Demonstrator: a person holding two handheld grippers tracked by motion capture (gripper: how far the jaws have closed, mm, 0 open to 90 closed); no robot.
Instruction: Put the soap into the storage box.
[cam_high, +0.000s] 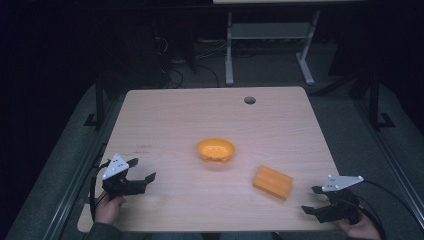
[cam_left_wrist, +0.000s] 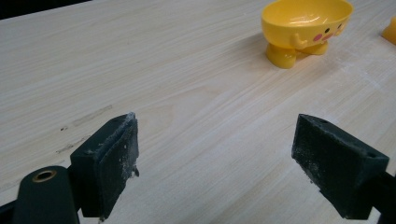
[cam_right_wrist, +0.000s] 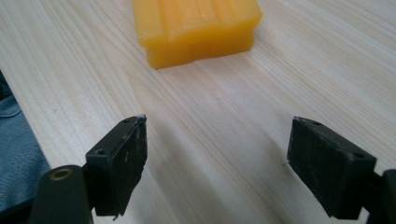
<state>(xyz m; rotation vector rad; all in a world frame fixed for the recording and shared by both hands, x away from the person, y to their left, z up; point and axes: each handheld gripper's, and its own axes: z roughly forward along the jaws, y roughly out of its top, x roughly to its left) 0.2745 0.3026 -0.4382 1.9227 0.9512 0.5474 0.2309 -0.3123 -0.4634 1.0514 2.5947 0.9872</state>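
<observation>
A high view looks forward and down on the whole tabletop (cam_high: 165, 115). Both gripper views sit low and close above that same tabletop, looking along their jaws.

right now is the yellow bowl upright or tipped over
Upright. The bowl stands on its feet on the table, rim up. It looks empty.

Pale wood table (cam_high: 165, 107) — round hole (cam_high: 249, 100) near far edge; white desk frame (cam_high: 270, 35) behind.
</observation>
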